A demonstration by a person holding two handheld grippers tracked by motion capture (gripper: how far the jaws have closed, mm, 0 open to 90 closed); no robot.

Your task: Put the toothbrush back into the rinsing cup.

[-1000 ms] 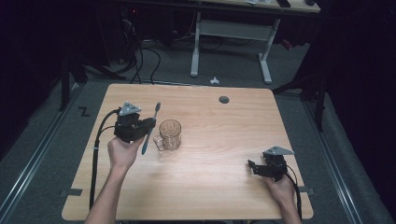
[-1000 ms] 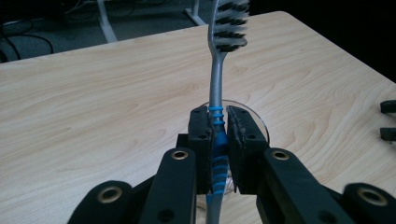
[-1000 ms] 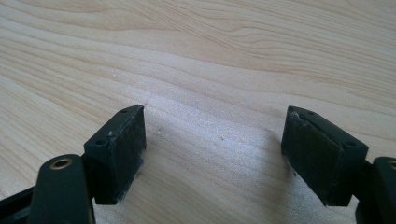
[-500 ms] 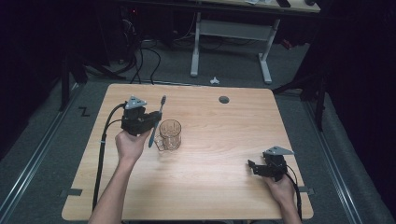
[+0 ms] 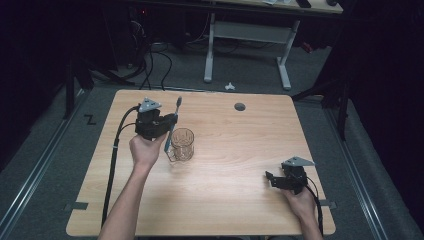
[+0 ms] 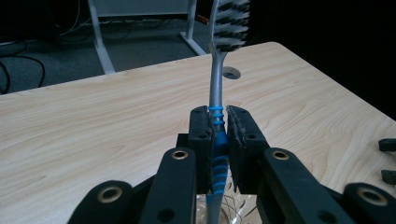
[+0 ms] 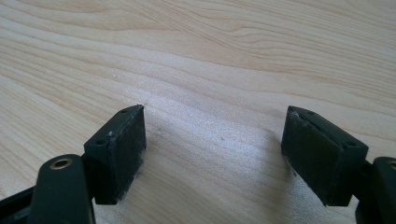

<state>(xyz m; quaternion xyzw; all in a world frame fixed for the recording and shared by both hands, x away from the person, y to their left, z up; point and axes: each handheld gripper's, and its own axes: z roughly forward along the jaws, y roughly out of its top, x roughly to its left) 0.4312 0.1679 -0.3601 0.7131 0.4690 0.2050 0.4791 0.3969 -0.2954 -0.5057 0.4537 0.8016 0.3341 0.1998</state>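
Toothbrush (image 5: 173,120), 1 in count, stands nearly upright in the left hand-held gripper (image 5: 167,121), seen from the high view, bristles above the jaws and handle running down beside 1 clear glass (image 5: 182,144), which sits just right of and below that gripper. Bare tabletop (image 5: 240,150) spreads wide to the gripper's right, up to 1 round hole (image 5: 240,106) near the far edge. The left forearm reaches in from the near edge, hand raised. The right hand-held gripper (image 5: 272,179) lies low near the near right corner, well apart from the glass.

Left gripper view: both pads pinch the toothbrush (image 6: 217,93) at its blue ribbed grip, bristle head up; the glass rim shows just beneath the jaws.

Right gripper view: the 2 jaws stand spread wide over bare tabletop (image 7: 210,70), nothing between them.
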